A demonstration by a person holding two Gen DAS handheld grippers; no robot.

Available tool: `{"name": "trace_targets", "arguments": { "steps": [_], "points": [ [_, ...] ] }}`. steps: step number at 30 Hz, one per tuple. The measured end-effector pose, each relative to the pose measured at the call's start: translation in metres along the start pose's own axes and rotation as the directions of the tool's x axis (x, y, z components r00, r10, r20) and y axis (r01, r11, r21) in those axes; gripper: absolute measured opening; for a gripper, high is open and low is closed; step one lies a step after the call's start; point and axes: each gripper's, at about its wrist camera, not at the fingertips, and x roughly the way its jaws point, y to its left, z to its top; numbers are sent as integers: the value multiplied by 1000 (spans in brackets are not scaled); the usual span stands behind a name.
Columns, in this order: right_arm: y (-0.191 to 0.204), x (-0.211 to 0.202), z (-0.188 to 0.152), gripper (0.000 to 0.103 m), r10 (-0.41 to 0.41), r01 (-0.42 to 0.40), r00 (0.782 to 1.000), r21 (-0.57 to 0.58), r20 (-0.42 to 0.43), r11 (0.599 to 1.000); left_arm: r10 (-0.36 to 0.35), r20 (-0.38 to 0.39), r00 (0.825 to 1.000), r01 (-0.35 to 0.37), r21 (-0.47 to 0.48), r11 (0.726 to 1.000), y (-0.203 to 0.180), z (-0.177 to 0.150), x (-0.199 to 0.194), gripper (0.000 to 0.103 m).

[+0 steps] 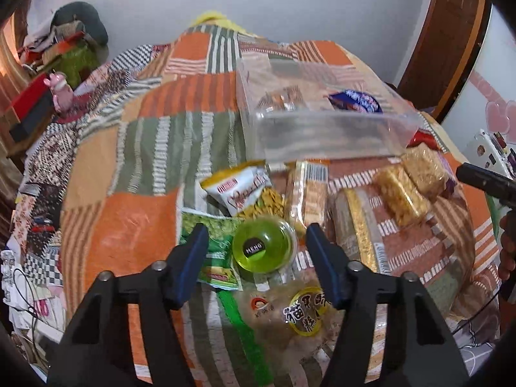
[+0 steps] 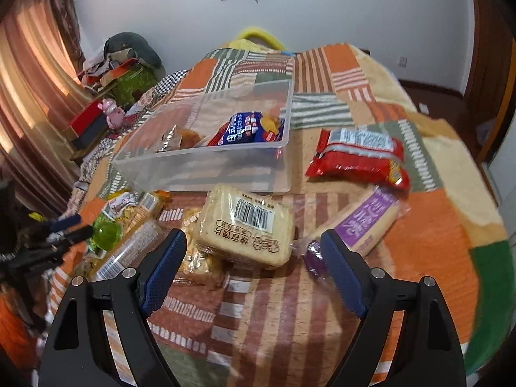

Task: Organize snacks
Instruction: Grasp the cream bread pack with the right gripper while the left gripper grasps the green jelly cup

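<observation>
My left gripper (image 1: 256,235) is open, its fingers on either side of a green jelly cup (image 1: 264,245) lying among snack packets on the patchwork bedspread. My right gripper (image 2: 253,242) is open, just in front of a pale yellow cracker pack (image 2: 248,229). A clear plastic bin (image 2: 206,164) stands behind the snacks and holds a blue packet (image 2: 248,127) and a small cake (image 2: 187,138). The bin also shows in the left wrist view (image 1: 322,135). The left gripper shows in the right wrist view (image 2: 64,225).
Around the jelly cup lie a green packet (image 1: 213,235), a white-and-yellow packet (image 1: 242,187), a long cracker pack (image 1: 309,193) and a round-labelled bag (image 1: 303,312). A red packet (image 2: 358,154) and a purple-labelled pack (image 2: 364,222) lie to the right. Clutter sits at the bed's left edge (image 2: 106,109).
</observation>
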Motion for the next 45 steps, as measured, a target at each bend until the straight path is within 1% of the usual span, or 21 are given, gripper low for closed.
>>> {"name": "trace_targets", "arguments": {
  "steps": [4,8,10,13,17,20,22,26,30,36,40,45],
  "points": [
    [0,11,0,83,14,-14,999,17,-29,1000,-9,-33,999,9,2,1000,-2,-4,14,53],
    [-2,21,2,84,34,-33,998,25,-46,999,-20,-68,997,20,-9,1000,-1,-7,29,52],
    [-2,24,3,85,40,-39,998,24,-45,999,-26,-75,997,25,-14,1000,-3,-10,33,52],
    [0,31,5,85,50,-48,997,20,-57,999,-41,-87,995,39,-19,999,-7,-14,39,52],
    [5,45,4,86,36,-35,996,6,-77,999,-36,-79,996,34,-31,999,-6,-15,41,52],
    [3,49,2,85,56,-53,995,30,-87,998,-29,-73,997,26,-38,999,-6,-16,40,49],
    [1,48,2,82,62,-59,995,40,-80,997,-24,-65,998,22,-37,999,-6,-15,38,49],
    [3,41,1,81,42,-40,997,26,-64,999,-7,-56,998,5,-27,1000,-6,-9,37,49],
    [5,30,3,81,34,-33,999,6,-32,999,-11,-23,1000,11,-20,1000,-9,-4,24,49],
    [10,13,13,81,27,-27,999,-15,22,1000,1,51,999,-1,0,1000,-14,11,-1,49],
    [15,3,23,81,32,-30,997,-33,64,999,2,99,995,-3,13,1000,-20,27,-14,49],
    [24,-1,40,81,41,-34,993,-63,111,997,-18,152,988,14,25,1000,-28,51,-22,49]
  ]
}}
